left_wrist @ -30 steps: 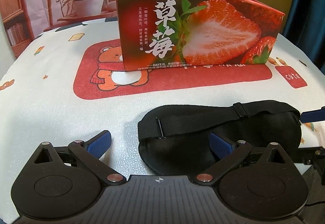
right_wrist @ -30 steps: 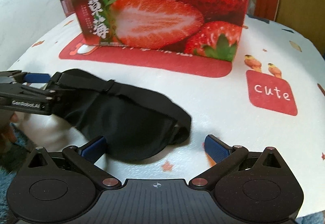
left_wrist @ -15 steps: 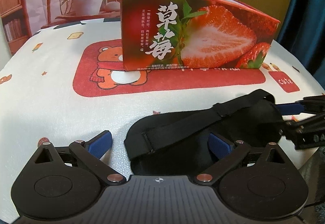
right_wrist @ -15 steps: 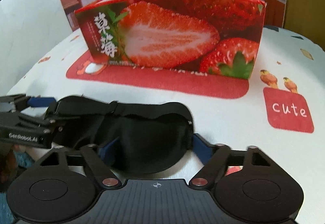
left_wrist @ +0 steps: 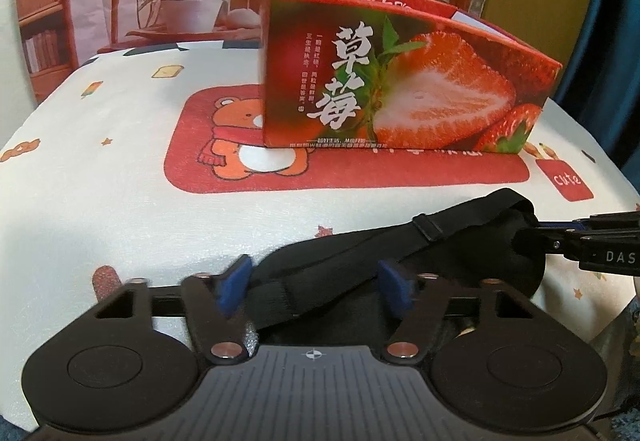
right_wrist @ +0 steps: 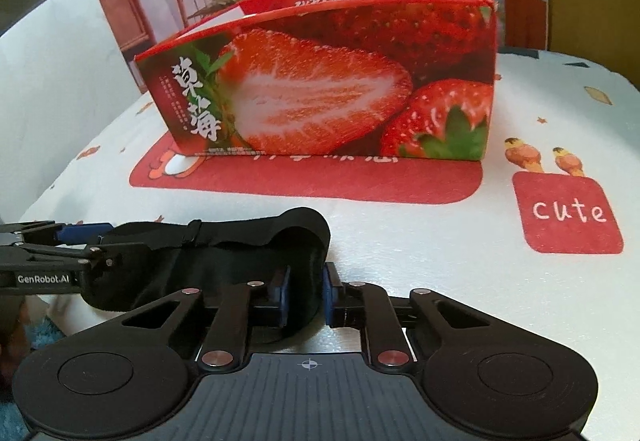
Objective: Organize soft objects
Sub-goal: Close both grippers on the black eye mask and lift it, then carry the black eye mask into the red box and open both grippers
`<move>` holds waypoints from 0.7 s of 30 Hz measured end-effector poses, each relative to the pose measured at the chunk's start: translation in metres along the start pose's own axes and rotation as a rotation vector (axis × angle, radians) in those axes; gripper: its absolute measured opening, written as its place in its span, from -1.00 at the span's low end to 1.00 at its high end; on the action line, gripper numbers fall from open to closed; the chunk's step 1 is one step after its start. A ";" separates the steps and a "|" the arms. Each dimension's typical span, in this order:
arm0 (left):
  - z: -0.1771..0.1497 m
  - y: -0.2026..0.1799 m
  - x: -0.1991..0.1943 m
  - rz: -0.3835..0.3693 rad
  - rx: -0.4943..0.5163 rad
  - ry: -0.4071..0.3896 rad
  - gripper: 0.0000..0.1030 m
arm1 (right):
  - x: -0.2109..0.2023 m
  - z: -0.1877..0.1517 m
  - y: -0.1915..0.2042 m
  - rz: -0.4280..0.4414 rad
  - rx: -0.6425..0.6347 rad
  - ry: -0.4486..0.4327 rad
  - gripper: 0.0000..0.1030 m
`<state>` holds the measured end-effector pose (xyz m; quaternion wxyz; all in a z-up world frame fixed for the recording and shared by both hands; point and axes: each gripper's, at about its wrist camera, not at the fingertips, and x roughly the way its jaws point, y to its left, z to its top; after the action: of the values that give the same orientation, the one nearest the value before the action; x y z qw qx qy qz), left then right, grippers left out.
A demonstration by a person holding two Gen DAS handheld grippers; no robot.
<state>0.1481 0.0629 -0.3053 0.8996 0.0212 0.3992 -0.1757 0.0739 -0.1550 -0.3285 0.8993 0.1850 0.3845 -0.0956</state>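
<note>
Two tools take the black fabric sleep mask (left_wrist: 404, 261) at opposite ends.
Our right tool (right_wrist: 305, 291) pinches one end, closing; our left tool (left_wrist: 316, 281) closes around the other, apparently not yet gripping. Mask lies on the desk (left_wrist: 120, 201) before the open strawberry-print cardboard box (right_wrist: 320, 97), likely its destination.

Box (left_wrist: 400, 89) interior perhaps hidden

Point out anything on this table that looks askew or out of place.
Only the black sleep mask: it lies crumpled near the table's front edge, outside the strawberry box, with the right gripper closing on one end and the left gripper closing around the other.
</note>
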 end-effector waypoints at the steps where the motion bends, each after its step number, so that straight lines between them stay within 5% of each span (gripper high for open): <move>1: 0.000 0.000 -0.001 -0.006 -0.003 -0.001 0.07 | -0.001 -0.001 0.000 -0.011 -0.003 -0.007 -0.73; 8: 0.000 -0.004 -0.003 -0.034 0.001 -0.020 -0.56 | -0.005 -0.006 -0.015 -0.025 0.056 -0.030 -0.74; 21: 0.031 -0.022 -0.034 0.006 0.108 -0.172 -0.76 | -0.036 0.015 -0.016 0.016 0.042 -0.189 -0.84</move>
<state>0.1418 0.0470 -0.2570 0.9286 0.0556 0.3104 -0.1954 0.0536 -0.1747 -0.2967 0.9282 0.1970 0.2944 -0.1136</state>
